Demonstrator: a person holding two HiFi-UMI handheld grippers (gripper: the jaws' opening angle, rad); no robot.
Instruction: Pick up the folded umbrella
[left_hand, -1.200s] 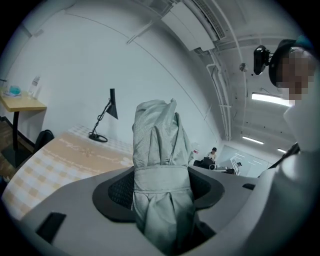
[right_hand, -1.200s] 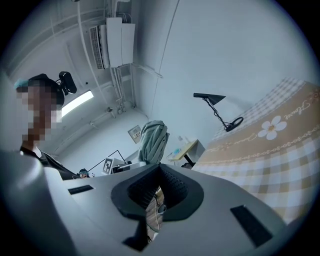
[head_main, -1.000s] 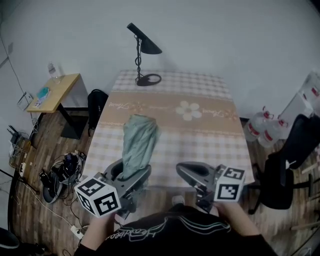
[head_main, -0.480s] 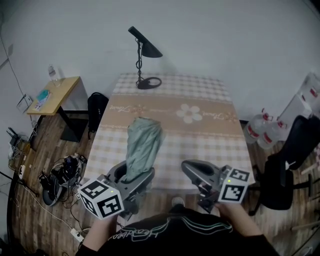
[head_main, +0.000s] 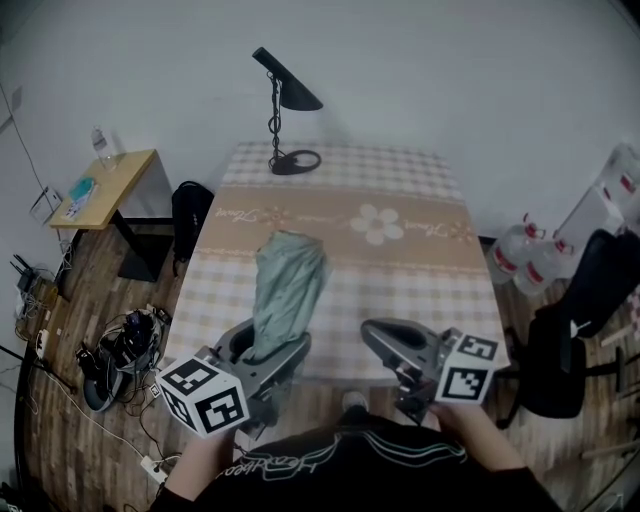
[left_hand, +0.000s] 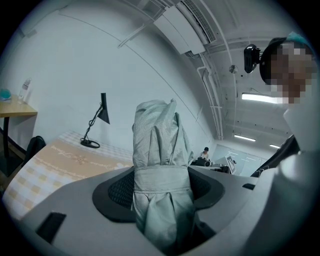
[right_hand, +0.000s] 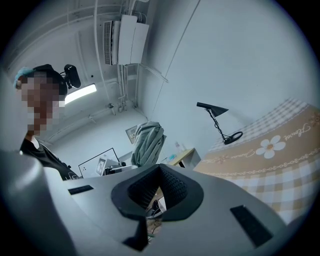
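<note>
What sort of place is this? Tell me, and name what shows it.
Probably an office or lab workroom: a table under a beige checked tablecloth, a black metal desk lamp, a black swivel office chair, and tangled cables on the wooden plank floor.

Folded umbrella (head_main: 285, 295): pale grey-green woven cloth, matt, creased; strap of same cloth round it.
Left gripper (head_main: 268, 346), right gripper (head_main: 385, 338): smooth matt grey plastic shells; pads (left_hand: 117, 190) black, rubbery-looking, finely dimpled.
Marker cubes (head_main: 203, 395): matt white faces, black print.
Table (head_main: 400, 270): covered with matt checked cloth, beige printed band.
Lamp (head_main: 285, 100), table's far edge: black, metal-like, slight sheen.
Floor (head_main: 90, 300), left of table: dull wood planks.
Side desk (head_main: 100, 185), left of table: pale wood top.
Bottles (head_main: 530, 265), right of table: clear plastic.
</note>
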